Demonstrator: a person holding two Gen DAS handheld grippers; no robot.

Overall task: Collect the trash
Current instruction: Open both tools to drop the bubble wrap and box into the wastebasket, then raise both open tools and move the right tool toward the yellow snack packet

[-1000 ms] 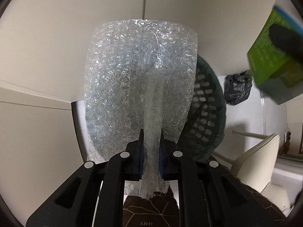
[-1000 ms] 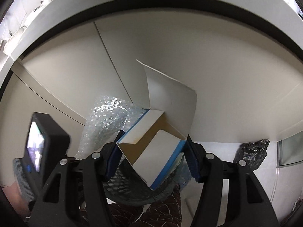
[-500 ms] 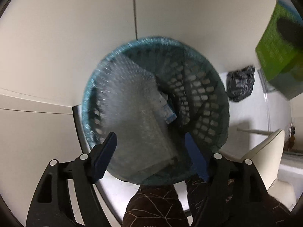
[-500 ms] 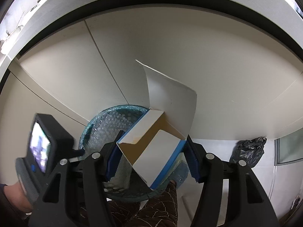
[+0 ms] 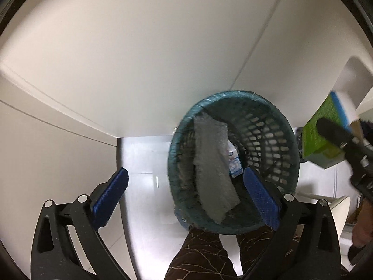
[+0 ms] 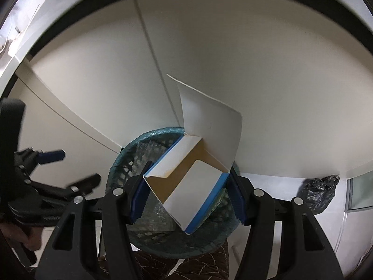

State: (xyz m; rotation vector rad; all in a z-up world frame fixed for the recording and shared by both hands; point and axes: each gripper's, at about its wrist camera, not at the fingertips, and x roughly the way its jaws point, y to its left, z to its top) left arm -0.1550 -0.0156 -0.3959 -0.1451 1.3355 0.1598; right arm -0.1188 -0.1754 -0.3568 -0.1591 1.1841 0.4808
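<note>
A teal mesh trash basket (image 5: pixel 275 116) stands on the floor below me; it also shows in the right wrist view (image 6: pixel 123 161). A sheet of bubble wrap (image 5: pixel 212 163) lies inside it beside a small paper packet (image 5: pixel 233 163). My left gripper (image 5: pixel 185 197) is open and empty above the basket's left rim. My right gripper (image 6: pixel 186 198) is shut on an open cardboard box (image 6: pixel 186 186) with blue edges, white flaps and a green side (image 5: pixel 321 126), held over the basket.
White cabinet panels (image 5: pixel 139 58) rise behind the basket. A black plastic bag (image 6: pixel 320 191) lies on the pale floor at the right. A person's patterned trouser leg (image 5: pixel 200 254) is below the basket. A cream chair (image 5: pixel 338 212) is at the right.
My left gripper opened and let the bubble wrap fall into the basket, then swung left of it. The right gripper kept the box and came over the basket.
</note>
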